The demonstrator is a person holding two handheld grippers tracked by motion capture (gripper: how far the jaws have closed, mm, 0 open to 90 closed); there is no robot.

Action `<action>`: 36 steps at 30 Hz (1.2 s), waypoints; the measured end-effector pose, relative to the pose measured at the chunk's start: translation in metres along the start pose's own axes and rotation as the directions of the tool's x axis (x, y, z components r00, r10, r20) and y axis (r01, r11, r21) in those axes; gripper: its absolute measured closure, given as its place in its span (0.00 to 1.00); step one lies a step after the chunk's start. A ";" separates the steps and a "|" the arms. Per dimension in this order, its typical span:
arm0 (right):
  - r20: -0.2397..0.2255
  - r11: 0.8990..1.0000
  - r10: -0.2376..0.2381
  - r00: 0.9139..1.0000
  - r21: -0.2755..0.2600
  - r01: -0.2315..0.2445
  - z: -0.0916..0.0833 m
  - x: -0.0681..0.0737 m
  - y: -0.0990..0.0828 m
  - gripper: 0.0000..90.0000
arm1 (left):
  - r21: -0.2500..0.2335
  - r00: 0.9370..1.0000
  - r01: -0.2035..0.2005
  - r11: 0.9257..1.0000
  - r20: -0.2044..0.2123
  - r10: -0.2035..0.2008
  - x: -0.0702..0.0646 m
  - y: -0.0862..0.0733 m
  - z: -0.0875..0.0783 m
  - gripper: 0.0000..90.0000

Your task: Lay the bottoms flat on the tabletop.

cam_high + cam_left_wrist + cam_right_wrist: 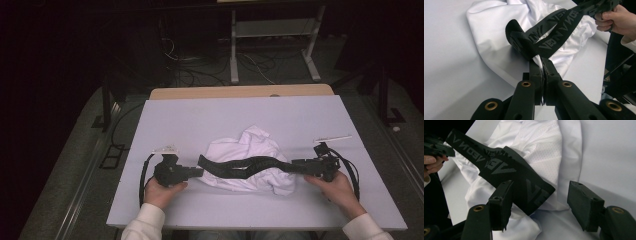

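On the white table (pixel 175 120), the left gripper (pixel 541 65) is clamping the black waistband (pixel 245 166); the right gripper (pixel 541 202), jaws half open around the band's other end, is gripping nothing, so the white garment (pixel 255 145) risks sagging.

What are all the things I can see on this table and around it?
White mesh garment: one, white, crumpled at the middle of the board.
Black elastic waistband with grey lettering: one, black, stretched across the garment between the two grippers.
Pale lilac board: one, lilac, covering the table.
Wooden table edge: one, tan, behind the board.
White metal frame: one, white, on the floor beyond the table.
Black cables: several, black, on the dark floor.
Left gripper: one, black, shut on the waistband's end.
Right gripper: one, black, jaws apart around the waistband's other end.
Hands: two, in white sleeves, at the near edge.
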State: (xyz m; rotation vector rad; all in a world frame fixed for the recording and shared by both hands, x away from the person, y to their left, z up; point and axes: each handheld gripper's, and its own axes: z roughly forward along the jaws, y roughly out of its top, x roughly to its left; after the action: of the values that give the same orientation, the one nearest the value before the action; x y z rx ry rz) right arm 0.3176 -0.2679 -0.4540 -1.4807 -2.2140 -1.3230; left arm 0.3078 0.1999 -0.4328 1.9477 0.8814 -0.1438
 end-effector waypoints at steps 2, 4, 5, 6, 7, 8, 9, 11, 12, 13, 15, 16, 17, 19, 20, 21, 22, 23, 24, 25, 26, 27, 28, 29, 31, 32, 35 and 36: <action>-0.010 1.000 0.006 1.000 0.010 -0.006 0.002 -0.001 0.000 0.44 | 0.002 1.000 -0.002 1.000 0.000 0.002 0.000 0.000 0.001 0.97; -0.033 1.000 0.000 0.999 0.015 0.001 0.003 -0.001 0.001 0.48 | 0.003 1.000 -0.003 1.000 0.001 0.003 0.000 0.000 0.001 0.97; -0.044 1.000 -0.005 0.999 0.017 0.006 0.004 -0.001 0.001 0.49 | 0.004 1.000 -0.004 1.000 0.000 0.004 0.000 0.001 0.001 0.97; -0.059 1.000 -0.008 0.998 0.018 0.009 0.005 -0.001 0.002 0.51 | 0.006 1.000 -0.005 1.000 0.000 0.005 0.000 0.001 0.002 0.97; -0.059 1.000 -0.008 0.998 0.018 0.009 0.005 -0.001 0.002 0.51 | 0.007 1.000 -0.006 1.000 0.000 0.006 0.000 0.001 0.002 0.97; -0.058 1.000 -0.016 0.998 0.016 0.017 0.005 0.000 0.002 0.51 | 0.008 1.000 -0.006 1.000 0.000 0.006 0.000 0.001 0.002 0.97; -0.058 1.000 -0.026 0.998 0.012 0.027 0.004 0.002 0.003 0.53 | 0.007 1.000 -0.007 1.000 0.001 0.007 0.000 0.001 0.002 0.97; -0.059 0.999 -0.036 0.998 0.007 0.036 0.004 0.003 0.003 0.55 | 0.007 1.000 -0.008 1.000 0.001 0.008 0.000 0.001 0.002 0.97; -0.061 0.999 -0.049 0.997 -0.005 0.048 0.002 0.004 0.004 0.57 | 0.007 1.000 -0.007 1.000 0.000 0.007 0.000 0.001 0.002 0.97; -0.061 0.999 -0.049 0.997 -0.005 0.048 0.002 0.004 0.004 0.57 | 0.007 1.000 -0.007 1.000 0.000 0.007 0.000 0.001 0.002 0.97; -0.074 0.997 -0.072 0.995 -0.028 0.071 0.000 0.008 0.005 0.62 | 0.008 1.000 -0.007 1.000 -0.001 0.007 0.000 0.001 0.002 0.96; -0.077 0.996 -0.082 0.994 -0.032 0.079 -0.001 0.009 0.006 0.64 | 0.007 1.000 -0.007 1.000 0.000 0.007 0.000 0.001 0.002 0.97; -0.080 0.995 -0.092 0.992 -0.035 0.090 -0.001 0.011 0.006 0.65 | 0.006 1.000 -0.007 1.000 0.000 0.007 0.000 0.001 0.002 0.96; -0.091 0.994 -0.109 0.990 -0.038 0.106 -0.001 0.014 0.007 0.68 | 0.006 1.000 -0.008 1.000 0.000 0.008 0.000 0.001 0.002 0.96; -0.105 0.993 -0.115 0.988 -0.036 0.112 0.000 0.015 0.007 0.70 | 0.006 1.000 -0.008 1.000 0.000 0.008 0.000 0.001 0.002 0.97; -0.119 0.993 -0.116 0.986 -0.032 0.113 0.001 0.015 0.007 0.71 | 0.006 1.000 -0.008 1.000 0.000 0.008 0.000 0.001 0.002 0.97; -0.131 0.993 -0.114 0.985 -0.023 0.112 0.003 0.016 0.007 0.73 | 0.006 1.000 -0.007 1.000 0.000 0.007 0.000 0.001 0.002 0.96; -0.140 0.994 -0.111 0.984 -0.016 0.110 0.004 0.016 0.006 0.75 | 0.006 1.000 -0.007 1.000 0.000 0.007 0.000 0.001 0.002 0.96; -0.140 0.994 -0.111 0.984 -0.016 0.110 0.004 0.016 0.006 0.75 | 0.006 1.000 -0.008 1.000 0.000 0.008 0.000 0.001 0.002 0.96; -0.143 0.994 -0.110 0.984 -0.005 0.111 0.007 0.016 0.006 0.77 | 0.006 1.000 -0.006 1.000 0.001 0.006 -0.001 0.001 0.002 0.96; -0.143 0.994 -0.110 0.984 -0.005 0.111 0.007 0.016 0.006 0.77 | 0.006 1.000 -0.006 1.000 0.001 0.006 -0.001 0.001 0.003 0.96; -0.149 0.995 -0.095 0.984 0.006 0.097 0.010 0.015 0.006 0.79 | 0.007 1.000 -0.006 1.000 0.000 0.006 -0.001 0.001 0.003 0.96; -0.149 0.995 -0.095 0.984 0.006 0.097 0.010 0.015 0.006 0.79 | 0.007 1.000 -0.006 1.000 0.000 0.006 -0.001 0.001 0.003 0.97; -0.171 0.997 -0.075 0.982 0.018 0.079 0.014 0.014 0.005 0.79 | 0.008 1.000 -0.007 1.000 0.001 0.007 -0.001 0.001 0.003 0.96; -0.189 0.998 -0.049 0.981 0.040 0.057 0.018 0.013 0.005 0.75 | 0.010 1.000 -0.006 1.000 0.000 0.006 -0.001 0.001 0.003 0.97; -0.185 0.997 -0.041 0.982 0.051 0.051 0.020 0.013 0.004 0.73 | 0.011 1.000 -0.007 1.000 0.000 0.007 -0.001 0.001 0.003 0.96; -0.186 0.996 -0.018 0.982 0.079 0.033 0.024 0.012 0.004 0.70 | 0.014 1.000 -0.008 1.000 0.000 0.008 0.000 0.001 0.003 0.96; -0.192 0.995 0.003 0.981 0.096 0.016 0.028 0.011 0.003 0.73 | 0.013 1.000 -0.008 1.000 0.000 0.008 0.000 0.001 0.003 0.96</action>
State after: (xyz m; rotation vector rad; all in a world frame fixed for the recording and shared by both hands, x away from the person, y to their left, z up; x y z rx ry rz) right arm 0.3235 -0.2390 -0.4627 -1.2561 -2.1295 -1.2813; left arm 0.3090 0.1967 -0.4337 1.9634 0.8751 -0.1453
